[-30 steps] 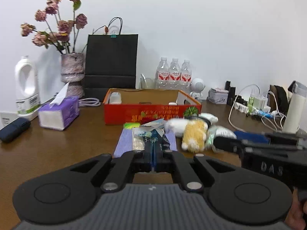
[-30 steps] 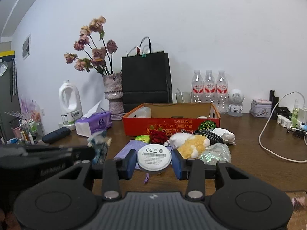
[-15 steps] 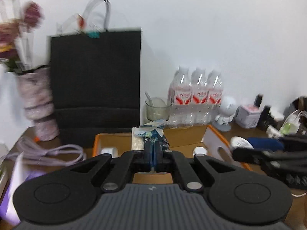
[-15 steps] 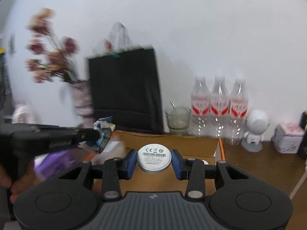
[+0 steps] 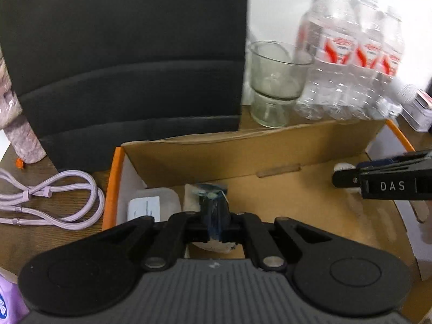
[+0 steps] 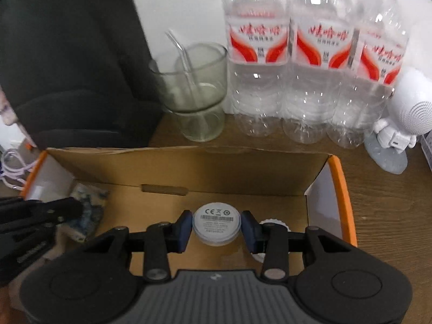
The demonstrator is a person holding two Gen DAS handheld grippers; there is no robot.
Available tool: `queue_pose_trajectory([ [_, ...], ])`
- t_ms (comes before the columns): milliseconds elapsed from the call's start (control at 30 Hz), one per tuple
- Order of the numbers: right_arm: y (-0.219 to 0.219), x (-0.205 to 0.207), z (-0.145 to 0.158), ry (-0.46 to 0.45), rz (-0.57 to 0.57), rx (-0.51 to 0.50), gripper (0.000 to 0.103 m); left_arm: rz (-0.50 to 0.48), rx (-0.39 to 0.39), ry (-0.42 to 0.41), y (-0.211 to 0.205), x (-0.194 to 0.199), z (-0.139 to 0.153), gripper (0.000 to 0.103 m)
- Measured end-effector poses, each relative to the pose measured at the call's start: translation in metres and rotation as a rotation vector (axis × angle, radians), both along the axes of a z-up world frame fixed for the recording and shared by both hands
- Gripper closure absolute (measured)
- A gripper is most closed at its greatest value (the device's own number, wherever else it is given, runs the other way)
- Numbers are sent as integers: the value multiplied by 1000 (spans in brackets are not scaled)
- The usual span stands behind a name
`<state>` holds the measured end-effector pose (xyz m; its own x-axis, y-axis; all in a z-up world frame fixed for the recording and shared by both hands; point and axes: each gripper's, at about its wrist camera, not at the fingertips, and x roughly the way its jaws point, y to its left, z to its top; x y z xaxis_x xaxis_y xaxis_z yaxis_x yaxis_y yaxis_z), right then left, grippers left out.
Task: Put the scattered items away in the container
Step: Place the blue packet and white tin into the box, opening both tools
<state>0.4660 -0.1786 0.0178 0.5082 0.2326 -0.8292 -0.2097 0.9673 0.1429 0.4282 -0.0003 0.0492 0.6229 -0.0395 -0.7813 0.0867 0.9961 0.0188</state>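
Observation:
The container is an open cardboard box with orange rims (image 5: 270, 145) (image 6: 343, 189). My left gripper (image 5: 214, 224) is shut on a crinkled blue and clear packet (image 5: 213, 210) and holds it low inside the box's left half, beside a white plastic case (image 5: 154, 205). My right gripper (image 6: 216, 228) is shut on a round white disc with a CE label (image 6: 216, 224), over the box's right half. A small white ribbed cap (image 6: 272, 222) lies on the box floor under it. The packet (image 6: 89, 208) and left gripper also show in the right wrist view.
A black paper bag (image 5: 121, 54) stands behind the box. A glass cup (image 6: 194, 91) with a straw, three water bottles (image 6: 316, 62) and a white astronaut figure (image 6: 399, 124) stand at the back. A lilac cable (image 5: 48, 197) lies left of the box.
Both grippers have moved forward from the table's front to over the box and dipped into it, each still holding its item. The scattered items in front have dropped out of view.

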Motion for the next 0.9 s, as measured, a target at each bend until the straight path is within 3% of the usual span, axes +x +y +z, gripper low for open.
queue_pose_trajectory([
  [33, 0, 3, -1, 4, -9, -5, 61, 6, -10, -3, 3, 2, 0, 95],
  [100, -1, 4, 1, -3, -26, -6, 41, 4, -34, 5, 6, 2, 0, 90],
  [133, -3, 3, 4, -9, -31, 4, 38, 4, -51, 11, 7, 2, 1, 87],
  [200, -8, -2, 11, -10, -32, 27, 38, 6, -81, 23, 10, 4, 7, 68],
  [367, -18, -24, 41, -6, -42, -4, 36, 6, -116, 33, 10, -12, 35, 59],
  [467, -24, -45, 65, -20, -35, -18, 26, -16, -101, 12, 9, -32, 58, 44],
  [533, -29, -62, 83, -41, -28, -22, 23, -15, -79, -14, 11, -49, 75, 39],
  [633, -34, -89, 103, -75, -23, -23, 20, 1, -67, -73, 13, -75, 94, 22],
  [700, -36, -106, 107, -83, -19, -12, 18, 29, -19, -139, 9, -99, 100, 6],
  [800, -42, -136, 100, -115, -24, 37, 17, 32, 28, -311, 3, -148, 95, 0],
  [900, -46, -183, 82, -335, 2, 140, 18, 12, 22, -531, -3, -197, 76, 0],
])
